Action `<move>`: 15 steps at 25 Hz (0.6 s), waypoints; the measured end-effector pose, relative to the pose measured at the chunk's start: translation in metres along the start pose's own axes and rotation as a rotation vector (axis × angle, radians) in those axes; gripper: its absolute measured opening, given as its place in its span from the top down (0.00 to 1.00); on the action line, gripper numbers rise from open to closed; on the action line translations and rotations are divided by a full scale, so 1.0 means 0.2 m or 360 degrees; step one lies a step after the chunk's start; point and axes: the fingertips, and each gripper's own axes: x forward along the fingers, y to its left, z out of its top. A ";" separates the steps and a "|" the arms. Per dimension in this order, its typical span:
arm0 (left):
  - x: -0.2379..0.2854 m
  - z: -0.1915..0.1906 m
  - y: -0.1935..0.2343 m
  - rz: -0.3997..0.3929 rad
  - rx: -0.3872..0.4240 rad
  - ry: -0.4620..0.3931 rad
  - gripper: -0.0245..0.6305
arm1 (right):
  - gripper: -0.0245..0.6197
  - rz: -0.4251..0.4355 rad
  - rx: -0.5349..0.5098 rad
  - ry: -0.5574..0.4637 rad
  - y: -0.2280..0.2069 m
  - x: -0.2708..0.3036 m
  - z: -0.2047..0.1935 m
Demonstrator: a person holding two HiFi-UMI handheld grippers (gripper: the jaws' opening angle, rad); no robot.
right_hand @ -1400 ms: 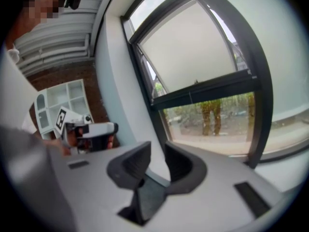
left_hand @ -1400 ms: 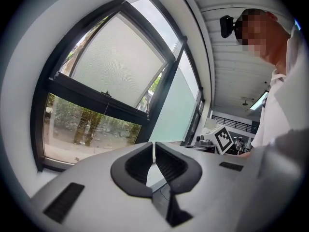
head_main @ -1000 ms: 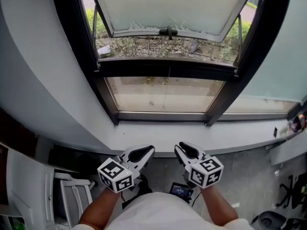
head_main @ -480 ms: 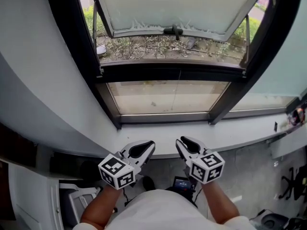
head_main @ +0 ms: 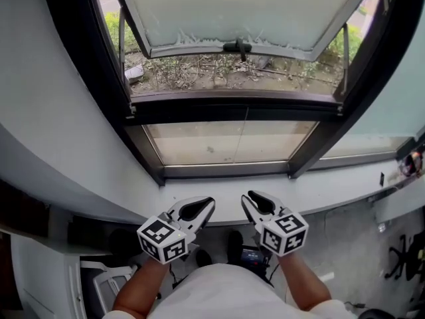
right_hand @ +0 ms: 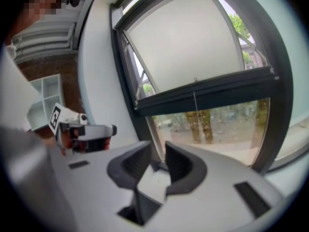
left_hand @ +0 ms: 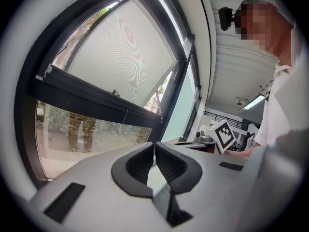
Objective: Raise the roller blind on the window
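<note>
Two grippers side by side below the window, blind up ahead.
The left gripper (head_main: 210, 205) has its jaws pressed together on nothing. Just beside it, the right gripper (head_main: 246, 202) has its jaws partly apart, also empty. The roller blind (head_main: 246, 8) hangs lowered, well ahead of and above both tips, its cord (right_hand: 195, 100) dangling beyond the right jaws.

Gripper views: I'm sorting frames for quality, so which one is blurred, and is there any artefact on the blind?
Right gripper view: soft all over, the right gripper blurred. Left gripper view: sharp, but pink-green moiré rings on the blind; window frame bowed by the lens. Head view: sharp.
</note>
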 end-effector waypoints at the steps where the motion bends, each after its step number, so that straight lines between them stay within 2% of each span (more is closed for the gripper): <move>1: 0.03 0.01 0.01 0.0013 -0.0002 -0.0007 0.92 | 0.83 0.0008 -0.0006 0.0007 -0.03 0.01 0.01; 15: 0.44 0.11 0.10 0.0189 -0.0037 -0.0079 0.92 | 0.83 0.0181 -0.0067 0.0084 -0.42 0.12 0.15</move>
